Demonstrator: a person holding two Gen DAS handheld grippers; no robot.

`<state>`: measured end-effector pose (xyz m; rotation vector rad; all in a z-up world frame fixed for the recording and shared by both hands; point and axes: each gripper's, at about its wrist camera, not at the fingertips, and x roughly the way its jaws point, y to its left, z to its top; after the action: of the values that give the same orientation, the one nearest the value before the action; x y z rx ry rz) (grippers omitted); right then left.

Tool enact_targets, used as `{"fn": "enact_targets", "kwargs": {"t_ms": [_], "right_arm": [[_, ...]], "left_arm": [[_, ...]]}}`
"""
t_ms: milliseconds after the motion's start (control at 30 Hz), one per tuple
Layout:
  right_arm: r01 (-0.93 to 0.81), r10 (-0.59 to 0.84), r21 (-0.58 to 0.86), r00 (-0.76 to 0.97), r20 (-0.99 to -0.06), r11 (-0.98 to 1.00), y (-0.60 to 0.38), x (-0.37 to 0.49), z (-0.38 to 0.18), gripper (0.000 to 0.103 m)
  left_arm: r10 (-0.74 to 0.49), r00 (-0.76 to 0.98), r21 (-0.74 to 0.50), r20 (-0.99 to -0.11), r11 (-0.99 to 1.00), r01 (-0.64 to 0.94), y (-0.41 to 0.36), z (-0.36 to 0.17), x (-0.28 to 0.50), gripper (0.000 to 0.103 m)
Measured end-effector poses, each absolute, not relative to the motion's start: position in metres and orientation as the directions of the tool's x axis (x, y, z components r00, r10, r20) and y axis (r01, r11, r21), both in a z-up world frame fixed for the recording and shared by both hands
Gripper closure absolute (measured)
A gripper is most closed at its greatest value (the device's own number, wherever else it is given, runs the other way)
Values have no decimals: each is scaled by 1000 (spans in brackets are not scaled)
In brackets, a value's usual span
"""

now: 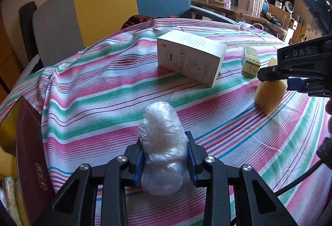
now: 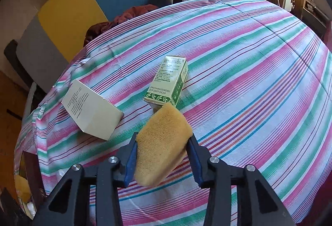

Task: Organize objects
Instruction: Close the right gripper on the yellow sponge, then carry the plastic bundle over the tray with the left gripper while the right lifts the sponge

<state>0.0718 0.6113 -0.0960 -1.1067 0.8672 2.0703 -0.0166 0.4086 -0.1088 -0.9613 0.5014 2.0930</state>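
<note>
Both grippers tilt steeply down toward the striped tablecloth (image 2: 259, 64). The left gripper (image 1: 165, 155) is clamped on a clear plastic-wrapped bundle (image 1: 162, 147), which stands upright between its blue pads and rests on the cloth; what is inside the wrap is too cloudy to make out. The right gripper (image 2: 162, 155) has its jaws pressed against both sides of a yellow sponge (image 2: 161, 143), held tilted. Just beyond the sponge's far tip lies a small green box (image 2: 168, 82); left of the jaws sits a larger white box (image 2: 91, 109). At the table's left edge a dark red book (image 1: 31, 155) is cut off.
</note>
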Motion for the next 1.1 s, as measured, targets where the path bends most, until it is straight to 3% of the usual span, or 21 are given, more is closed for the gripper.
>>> {"fn": "enact_targets", "kwargs": {"t_ms": [600,1100], "right_arm": [[-744,244,182,-424,-872,-643,608,64,-95,60],[-728,282,184,-467,-838,-660,603,68,-81,60]], "left_arm": [[445,-429,66,-786,-629,-775,403,-103,-11,70],[563,-488,17,-666,-643,-765,332,-14,29,70]]}}
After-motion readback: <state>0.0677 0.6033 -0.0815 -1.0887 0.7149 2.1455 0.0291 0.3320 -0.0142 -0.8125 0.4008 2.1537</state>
